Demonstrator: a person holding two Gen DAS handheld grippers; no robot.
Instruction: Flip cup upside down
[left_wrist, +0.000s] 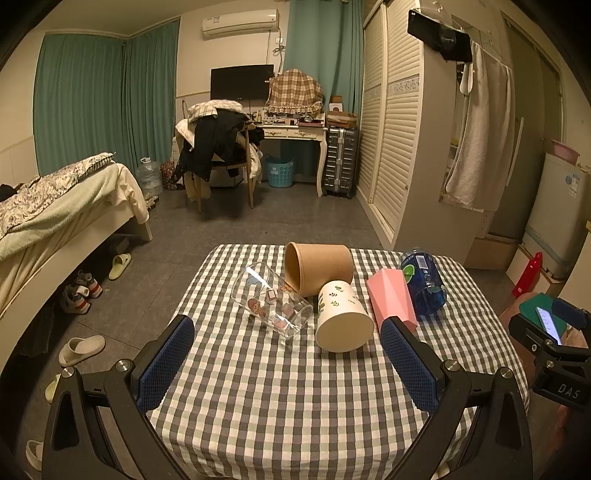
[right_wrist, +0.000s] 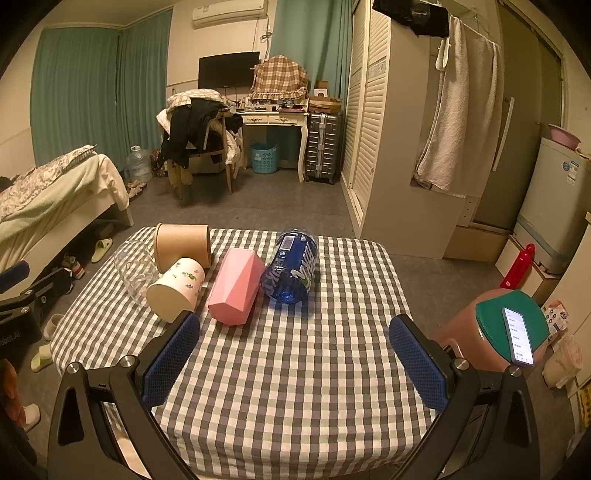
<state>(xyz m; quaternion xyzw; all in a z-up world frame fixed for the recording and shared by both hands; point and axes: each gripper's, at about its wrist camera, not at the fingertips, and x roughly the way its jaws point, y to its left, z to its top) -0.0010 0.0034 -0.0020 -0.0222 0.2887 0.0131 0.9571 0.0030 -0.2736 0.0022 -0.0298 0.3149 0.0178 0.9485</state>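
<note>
Five cups lie on their sides at the far end of your checkered counter.

The kraft cup, glass cup, leaf-print cup, pink cup and blue cup cluster together. Your left gripper and right gripper hover short of them, jaws wide, holding nothing.

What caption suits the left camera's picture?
Open left tool faces five tipped cups on a checked table, the white cup nearest.
</note>
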